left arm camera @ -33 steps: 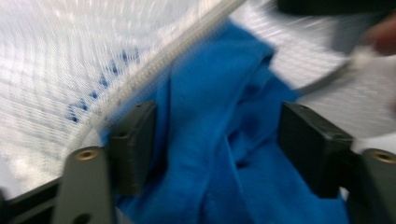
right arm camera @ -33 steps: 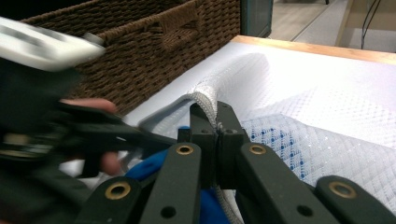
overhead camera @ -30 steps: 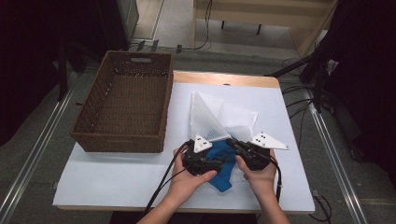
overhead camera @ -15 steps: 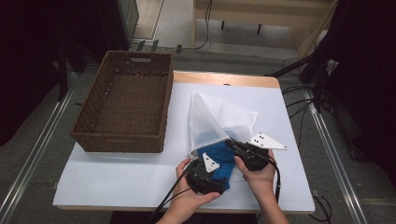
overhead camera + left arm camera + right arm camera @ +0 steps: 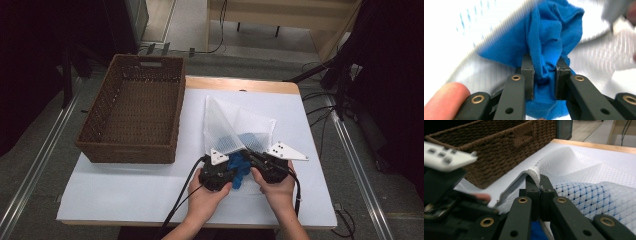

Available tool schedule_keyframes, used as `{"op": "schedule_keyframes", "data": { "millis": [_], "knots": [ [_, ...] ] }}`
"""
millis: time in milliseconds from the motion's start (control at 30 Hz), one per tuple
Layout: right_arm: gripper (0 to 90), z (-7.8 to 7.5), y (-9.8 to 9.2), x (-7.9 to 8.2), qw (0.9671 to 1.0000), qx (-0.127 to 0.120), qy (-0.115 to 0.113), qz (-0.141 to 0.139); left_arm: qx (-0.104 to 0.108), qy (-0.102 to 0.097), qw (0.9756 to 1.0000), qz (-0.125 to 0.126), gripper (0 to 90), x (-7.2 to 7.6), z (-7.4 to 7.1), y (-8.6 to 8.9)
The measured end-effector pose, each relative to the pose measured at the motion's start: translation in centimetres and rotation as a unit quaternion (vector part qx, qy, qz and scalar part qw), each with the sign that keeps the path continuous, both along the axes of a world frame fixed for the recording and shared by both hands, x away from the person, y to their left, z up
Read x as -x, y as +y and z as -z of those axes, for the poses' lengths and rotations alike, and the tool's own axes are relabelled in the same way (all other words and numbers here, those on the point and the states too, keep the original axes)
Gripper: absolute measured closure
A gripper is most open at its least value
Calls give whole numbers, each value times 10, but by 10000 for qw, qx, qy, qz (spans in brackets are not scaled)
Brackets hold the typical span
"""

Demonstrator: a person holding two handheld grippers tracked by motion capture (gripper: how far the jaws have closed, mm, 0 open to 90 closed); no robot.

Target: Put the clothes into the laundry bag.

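At the near edge of the counter [image 5: 125, 195], the left tongs [image 5: 544, 72] have just been closing and now pinch a bunched fold of the blue cloth [image 5: 549, 37] between both pads. The cloth lies directly ahead of these tongs, at the mouth of the white mesh bag [image 5: 235, 125]. To the right, the right tongs [image 5: 539, 185] are clamped tight on the bag's hemmed edge [image 5: 534, 173], holding it raised off the counter. The wicker basket [image 5: 135, 115] stands well apart on the counter's left side.
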State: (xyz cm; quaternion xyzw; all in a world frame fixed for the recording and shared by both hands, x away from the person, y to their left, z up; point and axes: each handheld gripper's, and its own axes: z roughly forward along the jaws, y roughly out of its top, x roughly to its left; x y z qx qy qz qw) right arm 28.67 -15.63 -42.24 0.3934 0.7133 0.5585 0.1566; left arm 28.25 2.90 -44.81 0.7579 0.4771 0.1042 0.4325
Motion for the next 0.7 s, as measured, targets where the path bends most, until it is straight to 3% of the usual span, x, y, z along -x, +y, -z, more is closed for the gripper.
{"op": "schedule_keyframes", "data": {
  "millis": [100,167,267,300,367,433,500,567,633,700],
  "knots": [
    [898,-6,-1,2,10000,-36,-85,12,-18,-326,9991,-264,761,-10,-8,-2],
    [898,-8,-2,3,9999,-77,-119,40,-50,-519,9971,-549,763,-16,-8,-3],
    [898,-7,-4,1,9999,-64,-116,63,-446,-735,9928,-829,738,-25,3,-8],
    [898,-6,-5,1,9999,-47,-73,70,-668,-647,9923,-819,692,-28,10,-11],
    [898,1,-5,-3,9999,57,2,82,-792,-448,9934,-701,548,-31,19,-11],
    [898,3,-5,-3,9999,71,31,96,-691,-387,9952,-582,518,-28,22,-8],
    [898,4,-7,-5,9999,60,54,118,-496,-392,9971,-412,374,-22,17,-4],
    [897,4,-8,-6,9999,33,29,148,-369,-441,9980,-273,320,-15,10,0],
    [898,4,-9,-6,9999,16,45,155,-337,-549,9978,-159,306,-5,3,3],
    [897,4,-10,-6,9998,6,51,179,-388,-489,9980,-26,276,2,2,3]
  ]
}}
